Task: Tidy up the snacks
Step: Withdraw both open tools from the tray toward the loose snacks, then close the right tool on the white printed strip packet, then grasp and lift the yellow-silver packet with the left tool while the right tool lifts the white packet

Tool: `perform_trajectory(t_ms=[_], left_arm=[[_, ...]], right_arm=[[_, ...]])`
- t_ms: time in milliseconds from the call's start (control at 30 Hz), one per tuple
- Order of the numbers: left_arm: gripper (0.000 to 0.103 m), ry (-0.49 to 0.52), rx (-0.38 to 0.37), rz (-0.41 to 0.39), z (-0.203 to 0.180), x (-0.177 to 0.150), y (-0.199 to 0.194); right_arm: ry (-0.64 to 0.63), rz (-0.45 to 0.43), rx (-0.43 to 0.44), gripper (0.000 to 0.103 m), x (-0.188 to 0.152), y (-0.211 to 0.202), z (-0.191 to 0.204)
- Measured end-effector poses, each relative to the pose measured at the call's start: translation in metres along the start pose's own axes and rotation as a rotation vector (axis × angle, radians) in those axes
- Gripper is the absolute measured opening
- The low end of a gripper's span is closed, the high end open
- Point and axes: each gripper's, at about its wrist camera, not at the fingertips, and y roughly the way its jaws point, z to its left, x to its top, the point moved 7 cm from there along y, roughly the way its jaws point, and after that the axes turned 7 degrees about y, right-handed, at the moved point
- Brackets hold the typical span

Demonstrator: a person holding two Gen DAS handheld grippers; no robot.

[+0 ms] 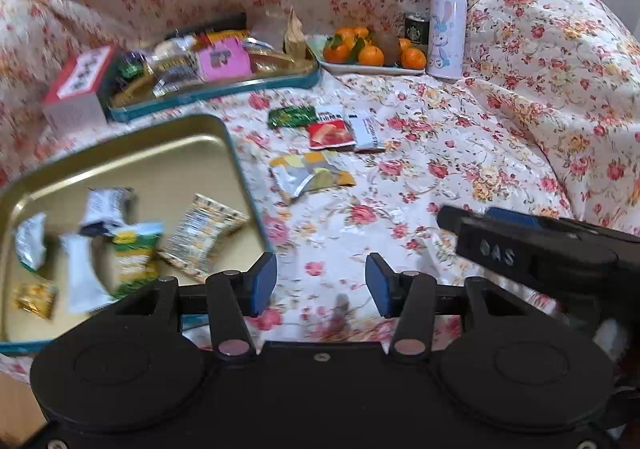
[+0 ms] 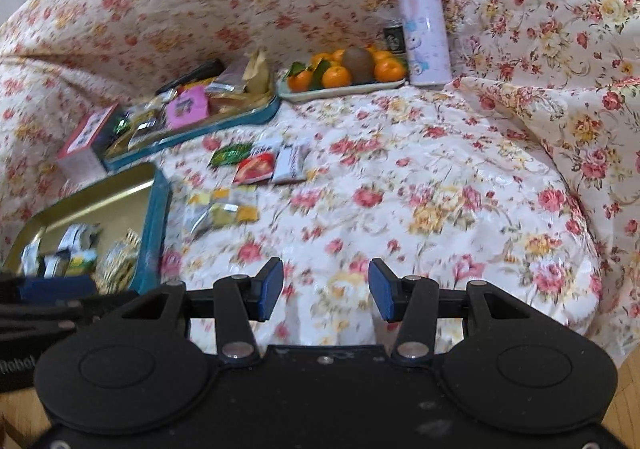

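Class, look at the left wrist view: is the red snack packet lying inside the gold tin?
No. The red snack packet lies on the floral cloth, outside the gold tin.

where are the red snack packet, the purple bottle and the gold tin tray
red snack packet (image 1: 331,133), left wrist view, middle of its front face
purple bottle (image 1: 447,37), left wrist view, its printed body
gold tin tray (image 1: 160,165), left wrist view, bare floor of the tray

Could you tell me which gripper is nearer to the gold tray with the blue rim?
Left. The left gripper hangs beside the gold tray's corner; the right gripper sits farther out over the floral cloth.
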Motion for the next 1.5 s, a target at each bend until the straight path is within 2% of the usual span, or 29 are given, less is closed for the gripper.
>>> perform_trajectory(t_ms=[167,267,567,733,933,1000,1200,1233,1367,1500], left_arm=[[0.055,-0.012,0.012,0.013,-0.009,0.002,0.017],[0.055,-0.027,0.03,0.014,-0.006,0.015,0.024],[0.055,-0.186,0.053,0.048,0.035,0.061,0.055],[0.053,-0.239,0.068,0.082,0.054,0.079,0.078],[0.051,-0.226,0.116,0.127,0.061,0.087,0.102],[0.046,-0.212,0.114,0.15,0.061,0.086,0.111],[0.044,-0.165,0.113,0.199,0.055,0.081,0.123],[0.043,-0.159,0.11,0.21,0.053,0.079,0.124],[0.042,-0.138,0.093,0.233,0.045,0.072,0.121],[0.041,-0.103,0.081,0.248,0.034,0.066,0.113]], right_arm=[[-0.025,-0.023,0.011,0.05,0.02,0.02,0.008],[-0.048,-0.039,0.013,0.05,0.031,0.033,0.011],[-0.052,-0.028,0.018,0.051,0.06,0.079,0.018],[-0.071,-0.031,0.023,0.051,0.07,0.101,0.032],[-0.093,-0.049,0.042,0.051,0.079,0.118,0.05],[-0.111,-0.044,0.029,0.051,0.079,0.124,0.053],[-0.145,-0.025,-0.001,0.05,0.072,0.138,0.048],[-0.145,-0.029,0.002,0.048,0.072,0.138,0.047],[-0.179,-0.046,-0.003,0.03,0.069,0.132,0.046],[-0.197,-0.053,-0.017,0.025,0.065,0.125,0.039]])
